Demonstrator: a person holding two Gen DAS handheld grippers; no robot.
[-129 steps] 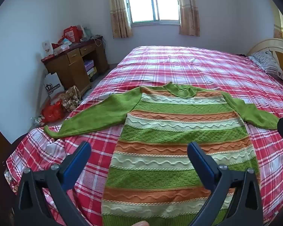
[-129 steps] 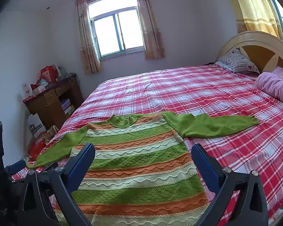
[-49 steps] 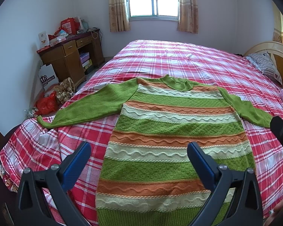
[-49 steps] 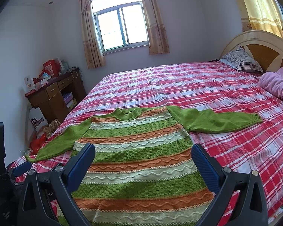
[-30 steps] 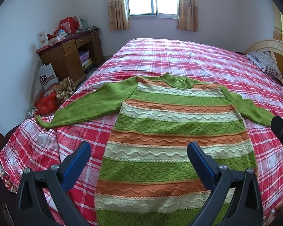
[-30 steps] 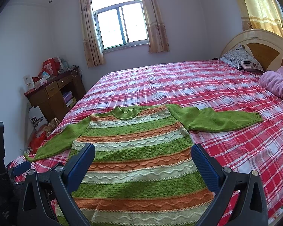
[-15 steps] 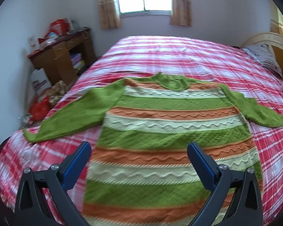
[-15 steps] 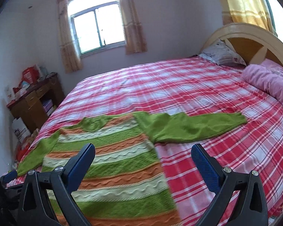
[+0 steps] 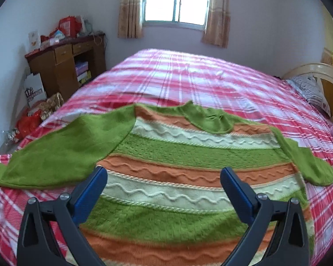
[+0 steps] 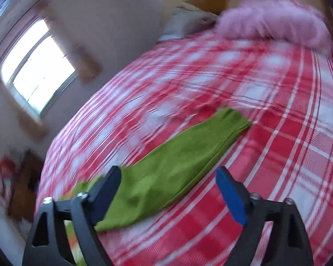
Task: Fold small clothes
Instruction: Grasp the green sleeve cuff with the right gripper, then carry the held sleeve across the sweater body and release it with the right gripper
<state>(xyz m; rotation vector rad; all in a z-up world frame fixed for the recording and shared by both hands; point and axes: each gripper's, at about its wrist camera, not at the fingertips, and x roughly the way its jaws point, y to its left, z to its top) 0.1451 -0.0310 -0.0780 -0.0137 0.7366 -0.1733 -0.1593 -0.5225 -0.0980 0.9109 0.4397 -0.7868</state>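
The sweater (image 9: 188, 155) is spread flat, front up, on the checked bedspread (image 9: 211, 82), with both sleeves stretched out sideways. The left gripper (image 9: 163, 179) is held above the sweater's striped body; its fingers (image 9: 95, 188) stand wide apart, nothing is between them, and the neckline is seen ahead of the tips. The right gripper (image 10: 168, 188) is tilted and is seen in a blurred picture over the sweater's green sleeve (image 10: 177, 155), whose cuff lies beyond the fingertips. Its jaws have just been closing but are apart, with the sleeve seen between them lower down; no contact with the cloth can be made out. A pink blanket (image 10: 275, 22) lies far ahead.
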